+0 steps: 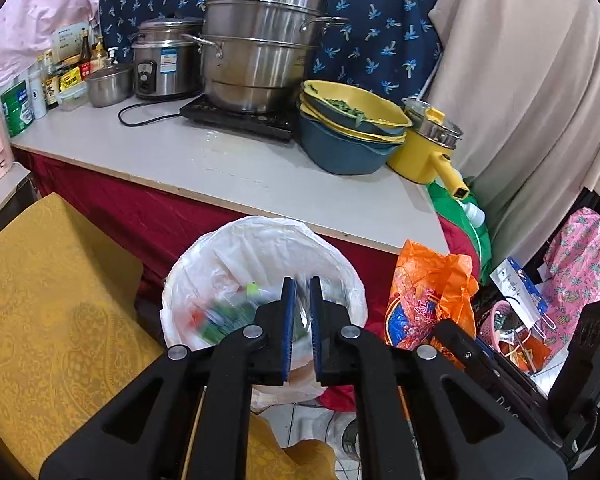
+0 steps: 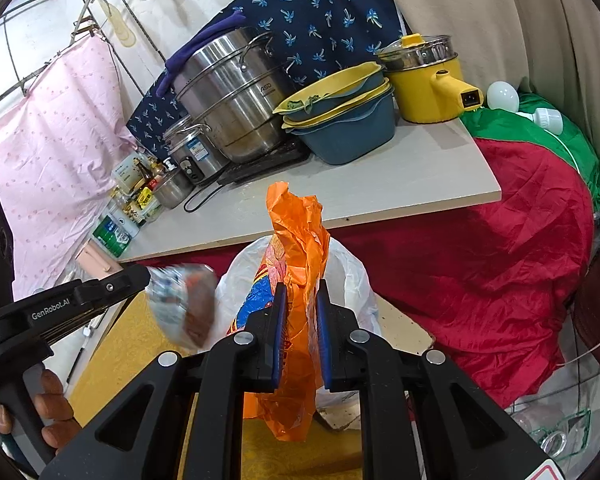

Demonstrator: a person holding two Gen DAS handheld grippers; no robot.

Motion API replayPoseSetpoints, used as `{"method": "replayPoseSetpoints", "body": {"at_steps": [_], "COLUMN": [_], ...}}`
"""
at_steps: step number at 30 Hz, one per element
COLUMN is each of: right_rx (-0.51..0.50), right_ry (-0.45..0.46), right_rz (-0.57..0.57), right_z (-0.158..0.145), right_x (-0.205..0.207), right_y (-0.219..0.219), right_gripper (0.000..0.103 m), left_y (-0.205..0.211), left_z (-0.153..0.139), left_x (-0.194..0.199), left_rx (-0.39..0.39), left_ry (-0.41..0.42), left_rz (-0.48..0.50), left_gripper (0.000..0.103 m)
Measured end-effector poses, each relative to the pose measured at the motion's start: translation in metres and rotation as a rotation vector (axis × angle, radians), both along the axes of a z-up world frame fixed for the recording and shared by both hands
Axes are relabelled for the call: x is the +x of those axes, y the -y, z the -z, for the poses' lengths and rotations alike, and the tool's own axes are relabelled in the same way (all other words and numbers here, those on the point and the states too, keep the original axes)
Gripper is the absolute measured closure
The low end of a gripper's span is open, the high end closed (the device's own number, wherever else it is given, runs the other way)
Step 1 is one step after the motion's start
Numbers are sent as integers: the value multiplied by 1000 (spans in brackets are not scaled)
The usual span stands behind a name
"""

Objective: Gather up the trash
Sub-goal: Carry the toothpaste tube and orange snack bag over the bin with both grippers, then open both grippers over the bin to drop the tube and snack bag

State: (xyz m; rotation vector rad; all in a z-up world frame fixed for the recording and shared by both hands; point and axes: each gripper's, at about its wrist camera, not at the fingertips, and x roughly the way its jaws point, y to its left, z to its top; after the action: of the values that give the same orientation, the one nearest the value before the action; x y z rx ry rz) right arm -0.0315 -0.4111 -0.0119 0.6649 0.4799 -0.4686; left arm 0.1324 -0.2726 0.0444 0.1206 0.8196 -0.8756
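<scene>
A bin lined with a white plastic bag [image 1: 260, 248] stands on the floor below the table edge, with coloured trash inside. My left gripper [image 1: 302, 320] is above its mouth, shut on a clear crinkled wrapper [image 2: 182, 304] that blurs in the right wrist view. My right gripper [image 2: 300, 320] is shut on an orange plastic bag [image 2: 296, 232] and holds it upright just over the bin liner [image 2: 352, 276]. The orange bag also shows in the left wrist view [image 1: 428, 288], to the right of the bin.
A white table [image 1: 228, 168] holds a steel steamer pot [image 1: 260, 44], rice cooker [image 1: 164, 60], stacked blue and yellow basins [image 1: 348, 132], a yellow electric pot [image 1: 428, 148] and bottles. A yellow-covered seat [image 1: 48, 304] is left of the bin. Red cloth [image 2: 500, 248] and clutter lie right.
</scene>
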Motion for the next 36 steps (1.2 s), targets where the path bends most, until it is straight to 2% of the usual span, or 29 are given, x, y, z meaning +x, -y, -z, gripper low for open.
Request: {"method": "replayPoseSetpoints", "body": {"at_steps": [2, 6, 8, 11, 16, 22, 23, 24, 26, 32, 36], "right_rx": [-1, -3, -12, -26, -33, -50, -50, -53, -67, -75, -98], "right_ry": [-5, -12, -16, -19, -25, -42, -44, -42, -37, -26, -32], "right_rz": [-9, -28, -40, -61, -103, -132, -134, -133, -124, -130, -143], "right_z": [2, 3, 3, 1, -1, -1, -1, -3, -5, -15, -21], "right_x": [5, 19, 27, 40, 67, 100, 104, 106, 106, 102, 97], "right_y": [1, 0, -1, -3, -10, -15, -15, -16, -17, -23, -33], "right_gripper": [90, 90, 90, 89, 86, 79, 75, 65, 56, 56, 49], "left_y": [1, -4, -12, -26, -44, -66, -69, -71, -77, -91, -98], "left_z": [2, 4, 4, 2, 3, 4, 4, 5, 5, 4, 2], "left_x": [5, 15, 20, 25, 32, 37, 37, 37, 37, 34, 29], "left_rx": [-9, -1, -4, -9, 6, 22, 25, 29, 34, 29, 25], "left_ry": [-13, -11, -10, -1, 14, 46, 50, 53, 60, 66, 74], "left_rz": [-1, -41, -73, -120, -164, -225, -232, -237, -252, -279, -290], "left_gripper": [93, 81, 65, 48, 44, 32, 31, 29, 25, 23, 18]}}
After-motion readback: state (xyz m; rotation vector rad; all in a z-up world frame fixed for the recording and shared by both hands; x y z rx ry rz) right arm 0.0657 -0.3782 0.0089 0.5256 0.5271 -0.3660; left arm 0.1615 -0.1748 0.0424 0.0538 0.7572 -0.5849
